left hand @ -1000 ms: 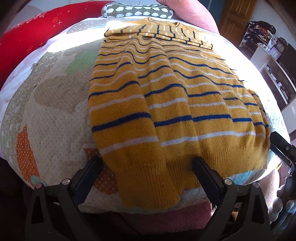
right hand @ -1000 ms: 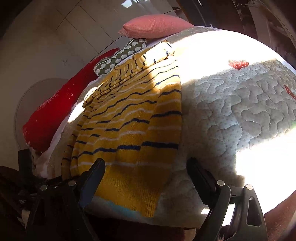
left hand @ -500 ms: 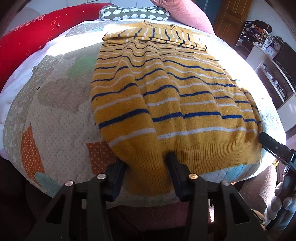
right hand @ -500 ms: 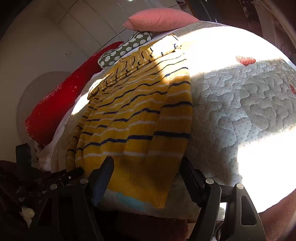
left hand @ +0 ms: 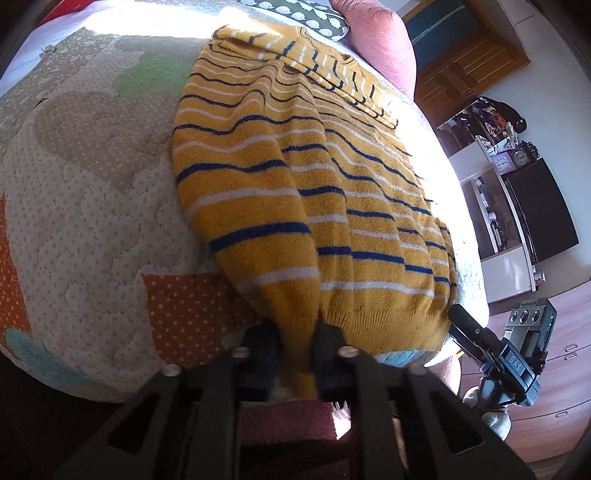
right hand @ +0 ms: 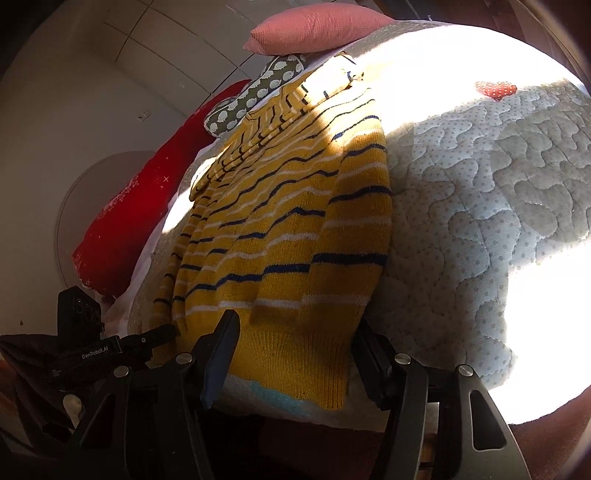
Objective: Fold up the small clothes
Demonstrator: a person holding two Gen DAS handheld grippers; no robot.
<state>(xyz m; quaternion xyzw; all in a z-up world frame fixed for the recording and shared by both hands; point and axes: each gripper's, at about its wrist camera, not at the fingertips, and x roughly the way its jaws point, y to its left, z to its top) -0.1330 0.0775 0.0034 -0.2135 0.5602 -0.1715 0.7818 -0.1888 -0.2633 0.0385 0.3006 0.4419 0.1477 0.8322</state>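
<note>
A yellow knit sweater (left hand: 295, 177) with blue and white stripes lies flat on a quilted bed, its sleeves folded across the top. My left gripper (left hand: 295, 350) is shut on the sweater's ribbed hem near its left corner, bunching the cloth into a ridge. In the right wrist view the sweater (right hand: 295, 236) spreads ahead. My right gripper (right hand: 295, 343) is open, its jaws straddling the hem at the right corner, touching the cloth without pinching it. The right gripper also shows in the left wrist view (left hand: 480, 332).
The quilt (left hand: 92, 184) covers the bed; its near edge drops off just under both grippers. A pink pillow (right hand: 317, 26), a dotted cushion (right hand: 255, 96) and a red pillow (right hand: 140, 206) lie at the head. Shelves and a dark TV (left hand: 539, 210) stand to the right.
My left gripper went from wide open to shut on the hem and has pulled the cloth up into a ridge. My right gripper moved forward onto the hem corner and narrowed somewhat.
</note>
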